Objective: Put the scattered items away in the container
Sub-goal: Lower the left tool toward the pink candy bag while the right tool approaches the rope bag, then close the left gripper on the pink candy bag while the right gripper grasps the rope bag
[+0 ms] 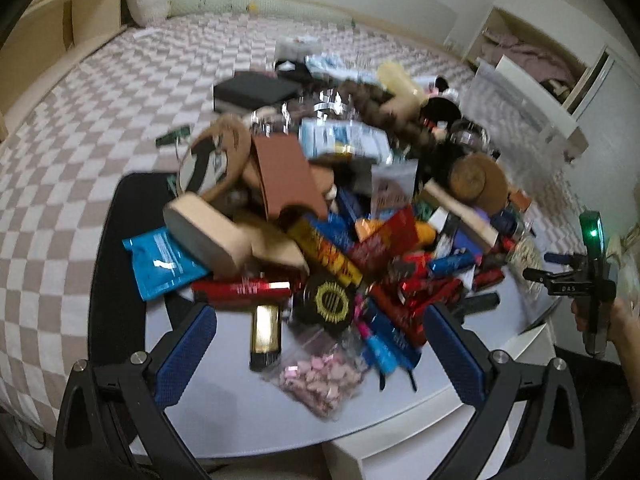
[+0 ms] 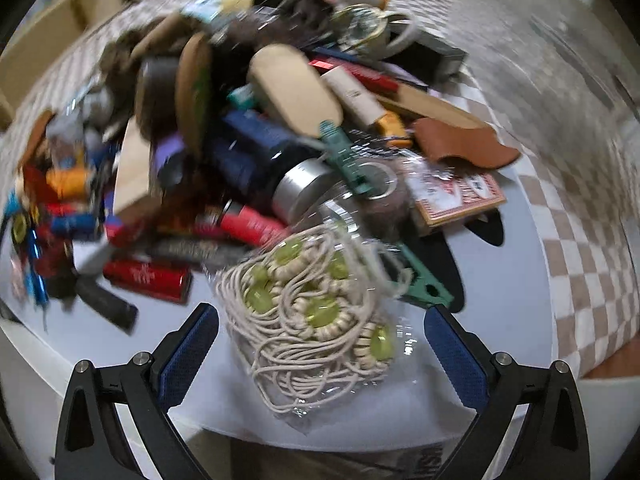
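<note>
Left wrist view: left gripper (image 1: 320,348) gapes over one pink-bead bag (image 1: 320,380); right gripper (image 2: 320,350) gapes too.

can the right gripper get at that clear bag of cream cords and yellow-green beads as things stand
Probably yes. The right gripper is open, and the bag of cords and beads lies at the near edge of the pile, directly between its fingers, with nothing on its near part. A green clip lies at its far side.

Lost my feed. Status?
Both hand-held grippers open, empty: left, right. Pile unsorted on table. Bead bag nearest right.
</note>
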Action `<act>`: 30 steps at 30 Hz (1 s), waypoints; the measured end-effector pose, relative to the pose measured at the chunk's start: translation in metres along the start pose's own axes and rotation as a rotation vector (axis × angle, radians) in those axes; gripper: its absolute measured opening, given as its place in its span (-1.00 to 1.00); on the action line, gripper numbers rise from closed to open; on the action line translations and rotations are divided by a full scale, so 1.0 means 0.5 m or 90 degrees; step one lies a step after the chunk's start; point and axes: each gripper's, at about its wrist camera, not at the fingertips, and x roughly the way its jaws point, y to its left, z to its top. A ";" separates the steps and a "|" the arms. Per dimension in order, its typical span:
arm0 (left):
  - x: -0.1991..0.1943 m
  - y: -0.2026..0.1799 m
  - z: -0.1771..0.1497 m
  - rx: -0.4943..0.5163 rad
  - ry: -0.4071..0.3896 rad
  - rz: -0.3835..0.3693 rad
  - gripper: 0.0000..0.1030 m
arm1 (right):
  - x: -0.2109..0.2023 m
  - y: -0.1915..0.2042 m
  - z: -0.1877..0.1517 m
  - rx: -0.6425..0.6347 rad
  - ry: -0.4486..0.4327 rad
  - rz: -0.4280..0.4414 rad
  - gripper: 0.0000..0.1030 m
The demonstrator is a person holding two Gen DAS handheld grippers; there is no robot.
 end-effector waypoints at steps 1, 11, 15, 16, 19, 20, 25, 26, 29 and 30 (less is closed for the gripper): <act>0.006 0.001 -0.004 -0.001 0.009 0.000 1.00 | 0.007 0.006 -0.001 -0.006 0.003 -0.010 0.99; 0.060 -0.008 -0.033 0.015 0.083 0.015 1.00 | 0.021 -0.008 -0.008 0.061 0.017 0.018 0.84; 0.091 -0.007 -0.049 0.002 0.121 0.020 1.00 | 0.016 -0.005 -0.011 0.078 0.022 0.032 0.55; 0.097 -0.006 -0.053 -0.002 0.130 0.023 1.00 | 0.013 -0.002 -0.012 0.078 0.023 0.034 0.52; 0.117 -0.005 -0.066 -0.011 0.154 0.037 0.98 | 0.003 0.007 -0.012 0.082 0.025 0.053 0.24; 0.121 -0.007 -0.068 -0.009 0.158 0.044 0.98 | 0.000 0.008 -0.011 0.086 0.027 0.066 0.16; 0.128 -0.019 -0.074 0.006 0.166 0.078 0.98 | -0.021 0.018 -0.011 0.110 0.034 0.117 0.06; 0.128 -0.020 -0.075 0.003 0.169 0.084 0.98 | -0.025 0.020 -0.011 0.116 0.035 0.125 0.05; 0.125 -0.019 -0.080 -0.022 0.180 0.095 0.98 | -0.044 0.024 -0.006 0.130 0.025 0.152 0.04; 0.124 -0.019 -0.081 -0.032 0.183 0.094 0.98 | -0.051 0.025 -0.003 0.134 0.019 0.159 0.03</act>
